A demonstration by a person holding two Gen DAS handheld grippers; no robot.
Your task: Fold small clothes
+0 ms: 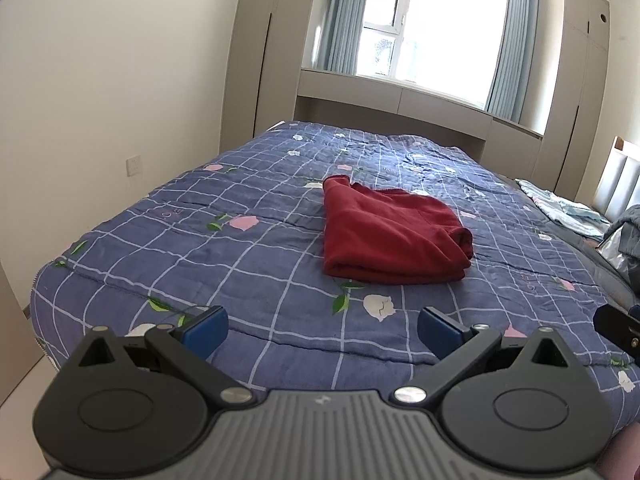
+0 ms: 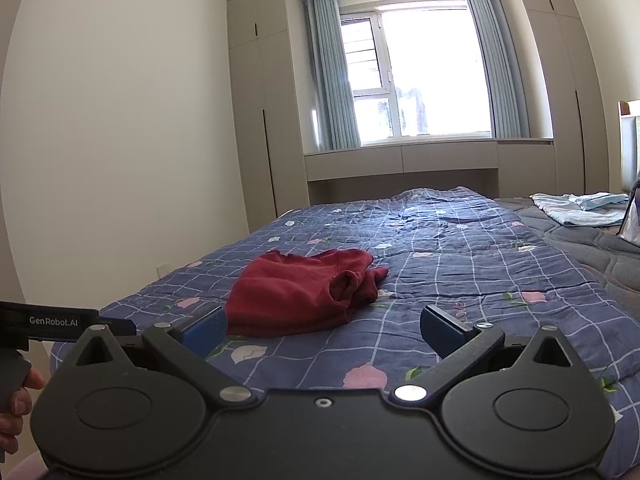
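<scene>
A dark red garment (image 1: 390,234) lies folded in a compact pile on the blue checked flowered quilt (image 1: 200,240); it also shows in the right wrist view (image 2: 304,294). My left gripper (image 1: 322,334) is open and empty, held above the near edge of the bed, well short of the garment. My right gripper (image 2: 324,330) is open and empty, also short of the garment, which lies ahead and slightly left. The left gripper's body (image 2: 60,322) shows at the left edge of the right wrist view.
Light blue clothes (image 2: 580,208) lie on a grey mattress pad (image 2: 592,252) at the far right of the bed. A headboard (image 1: 620,176) stands at the right. Wardrobes, a window with curtains and a white wall surround the bed.
</scene>
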